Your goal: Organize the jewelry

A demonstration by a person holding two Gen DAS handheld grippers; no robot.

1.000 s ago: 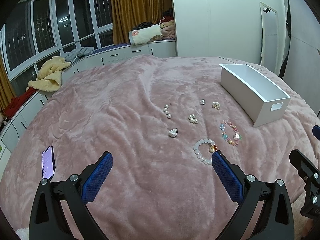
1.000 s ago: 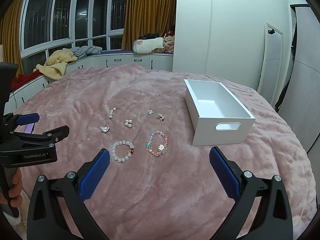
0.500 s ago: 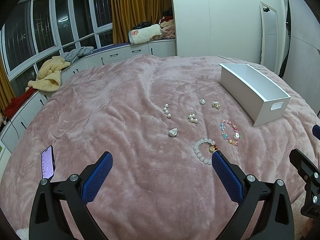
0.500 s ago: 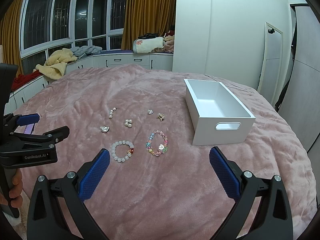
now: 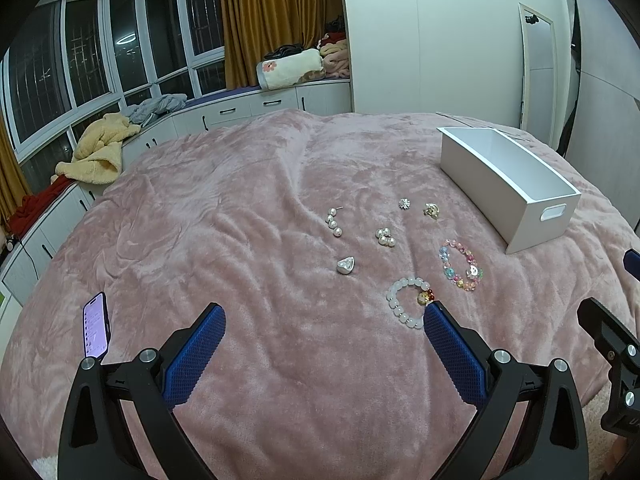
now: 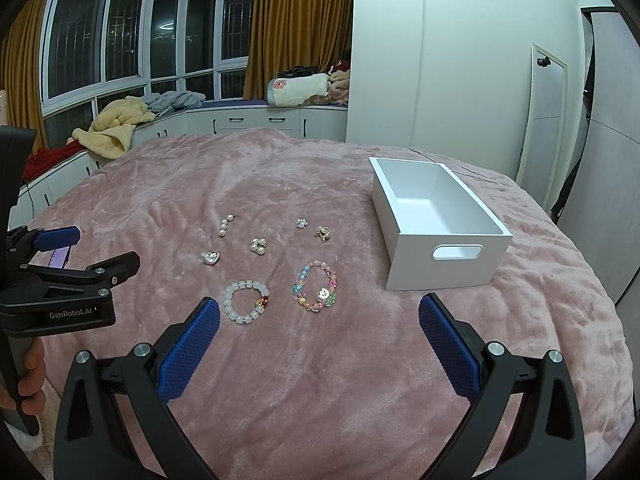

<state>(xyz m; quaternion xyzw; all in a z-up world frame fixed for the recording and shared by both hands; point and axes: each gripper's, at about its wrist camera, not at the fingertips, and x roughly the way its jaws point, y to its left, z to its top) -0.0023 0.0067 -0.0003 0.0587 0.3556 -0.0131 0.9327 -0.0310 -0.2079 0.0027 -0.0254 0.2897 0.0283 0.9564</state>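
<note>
Jewelry lies on a pink blanket (image 5: pixel 240 240): a white bead bracelet (image 5: pixel 408 306) (image 6: pixel 245 307), a multicoloured bead bracelet (image 5: pixel 462 265) (image 6: pixel 315 291), a pearl strand (image 5: pixel 334 222) (image 6: pixel 224 225), a pearl cluster (image 5: pixel 385 237) (image 6: pixel 257 246), a silver heart piece (image 5: pixel 345 265) (image 6: pixel 210 258), a small silver flower (image 5: pixel 405 203) (image 6: pixel 302 223) and a gold ring (image 5: pixel 432 210) (image 6: pixel 322 233). An empty white box (image 5: pixel 520 196) (image 6: pixel 440 264) stands to their right. My left gripper (image 5: pixel 322 316) is open and empty, near the white bracelet. My right gripper (image 6: pixel 319 312) is open and empty, just short of both bracelets.
A phone (image 5: pixel 96 326) lies on the blanket at the left. Cabinets with heaped clothes (image 5: pixel 100 152) run under the windows behind the bed. A white wall and door (image 6: pixel 548 120) stand at the right. The left gripper's body (image 6: pixel 60 284) shows in the right wrist view.
</note>
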